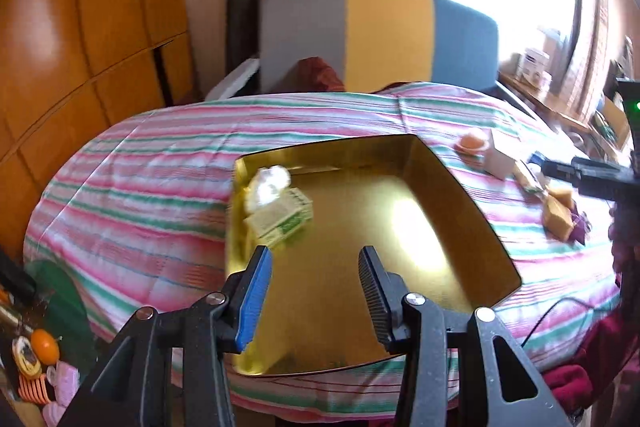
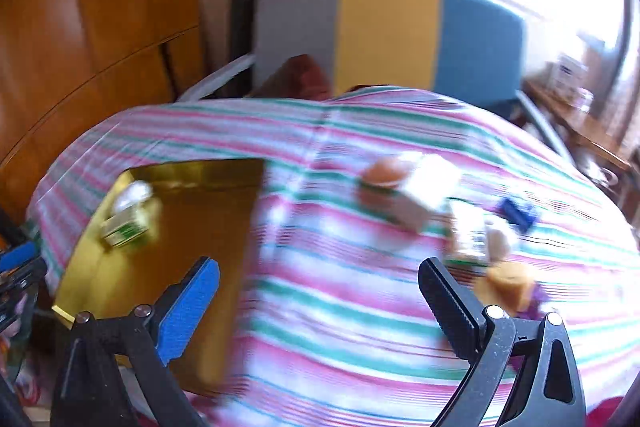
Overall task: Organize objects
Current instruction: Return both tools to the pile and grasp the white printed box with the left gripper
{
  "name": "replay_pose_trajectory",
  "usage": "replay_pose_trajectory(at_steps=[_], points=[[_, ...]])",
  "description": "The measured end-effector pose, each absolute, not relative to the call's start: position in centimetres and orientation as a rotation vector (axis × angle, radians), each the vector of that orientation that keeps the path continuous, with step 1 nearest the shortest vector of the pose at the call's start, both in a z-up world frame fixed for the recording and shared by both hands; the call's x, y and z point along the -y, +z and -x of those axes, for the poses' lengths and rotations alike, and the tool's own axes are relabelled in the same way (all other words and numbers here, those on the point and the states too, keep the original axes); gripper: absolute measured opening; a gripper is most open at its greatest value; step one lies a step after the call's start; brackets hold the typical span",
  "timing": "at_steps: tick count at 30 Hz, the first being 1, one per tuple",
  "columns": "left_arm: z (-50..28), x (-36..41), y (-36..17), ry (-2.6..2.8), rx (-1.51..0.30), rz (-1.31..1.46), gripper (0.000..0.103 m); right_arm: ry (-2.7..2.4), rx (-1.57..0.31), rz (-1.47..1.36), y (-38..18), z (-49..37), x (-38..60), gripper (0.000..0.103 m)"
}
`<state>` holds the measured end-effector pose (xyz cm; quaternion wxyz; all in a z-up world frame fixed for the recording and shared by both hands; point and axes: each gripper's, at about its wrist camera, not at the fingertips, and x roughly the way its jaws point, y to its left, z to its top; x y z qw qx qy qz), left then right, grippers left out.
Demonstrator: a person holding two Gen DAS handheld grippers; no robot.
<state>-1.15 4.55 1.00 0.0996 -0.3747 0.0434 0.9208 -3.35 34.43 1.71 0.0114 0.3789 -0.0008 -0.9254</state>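
A gold tray [image 1: 460, 187] lies on the striped bedspread; it also shows in the right wrist view [image 2: 192, 167]. In its far left corner lie a green-and-white carton [image 1: 284, 223] and a white wrapped item [image 1: 270, 183]. My left gripper [image 1: 316, 263] is open and empty above the tray's near part. My right gripper [image 2: 320, 275] is open and empty above the bedspread, right of the tray. Loose items lie to the right: a toy burger [image 2: 380, 179], a white box [image 2: 424, 203], a blue piece [image 2: 518, 213] and a tan block [image 2: 508, 283].
A grey, yellow and blue headboard [image 1: 384, 35] stands behind the bed. Wooden wardrobe doors [image 1: 80, 47] are at the left. Small toys and an orange ball [image 1: 45, 345] sit low at the left. The right gripper's body [image 1: 592, 175] shows at the right edge.
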Motion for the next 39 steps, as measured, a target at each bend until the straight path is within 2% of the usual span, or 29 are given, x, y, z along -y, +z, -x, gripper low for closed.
replay_pose_trajectory(at_steps=[10,13,17,23,27,39], points=[[1.9,-10.6,1.1,2.506,-0.116,1.151,0.045,-3.221,0.164,-1.174,2.0,2.3,-48.6,0.103],[1.9,-12.3,2.0,2.454,-0.121,1.101,0.045,-3.29,0.297,-1.21,0.6,1.7,-52.5,0.103],[3.0,-14.8,2.7,2.382,-0.12,1.083,0.045,-3.283,0.635,-1.254,-1.0,0.8,-56.3,0.103],[5.8,-19.4,2.4,2.288,-0.11,1.131,0.046,-3.231,0.823,-1.264,-1.5,0.3,-57.7,0.103],[7.0,-23.8,2.0,2.218,-0.215,1.114,0.05,-3.201,0.886,-1.288,-2.2,0.4,-58.1,0.103],[14.3,-34.6,-1.3,2.134,-0.356,1.231,0.05,-3.142,1.023,-1.262,-2.5,0.0,-59.2,0.103]])
